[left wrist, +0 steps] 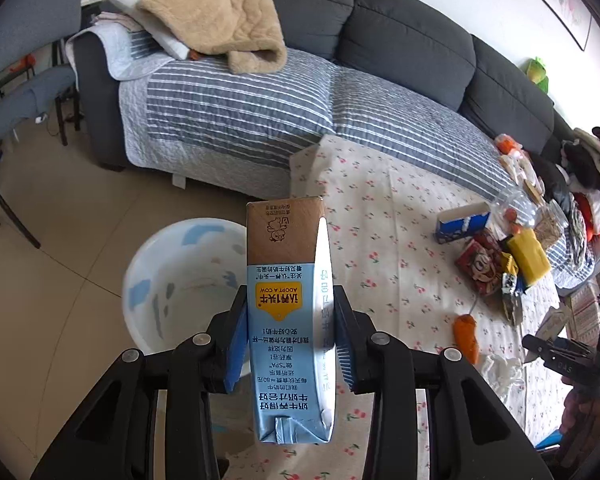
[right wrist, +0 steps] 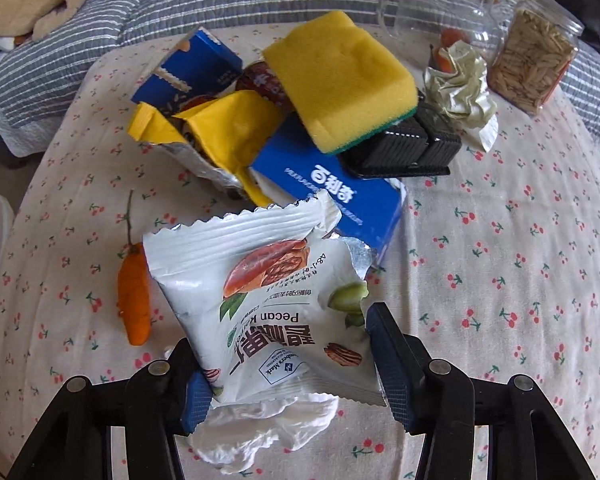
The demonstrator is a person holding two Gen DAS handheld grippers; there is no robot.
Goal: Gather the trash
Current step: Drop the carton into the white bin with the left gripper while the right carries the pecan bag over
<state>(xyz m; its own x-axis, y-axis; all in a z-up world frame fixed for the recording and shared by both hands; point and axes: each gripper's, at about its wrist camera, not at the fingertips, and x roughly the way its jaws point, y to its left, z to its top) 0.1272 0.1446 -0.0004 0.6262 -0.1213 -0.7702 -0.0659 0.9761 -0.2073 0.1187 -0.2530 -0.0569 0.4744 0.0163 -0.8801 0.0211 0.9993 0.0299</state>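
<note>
My left gripper (left wrist: 290,320) is shut on a blue and brown milk carton (left wrist: 288,312), held upright above the table edge, beside the white trash bucket (left wrist: 172,280) on the floor to the left. My right gripper (right wrist: 288,356) is shut on a white pecan snack bag (right wrist: 268,304), lifted over a crumpled white tissue (right wrist: 260,428) on the cherry-print tablecloth (right wrist: 500,280). More trash lies beyond: a torn yellow wrapper (right wrist: 216,132), a blue box (right wrist: 332,196), a crumpled foil wrapper (right wrist: 460,84).
A yellow sponge (right wrist: 340,76) rests on a black case (right wrist: 412,144). An orange carrot-like item (right wrist: 134,296), a glass jar (right wrist: 440,12) and a seed jar (right wrist: 532,60) sit on the table. A sofa with striped blanket (left wrist: 260,100) stands behind.
</note>
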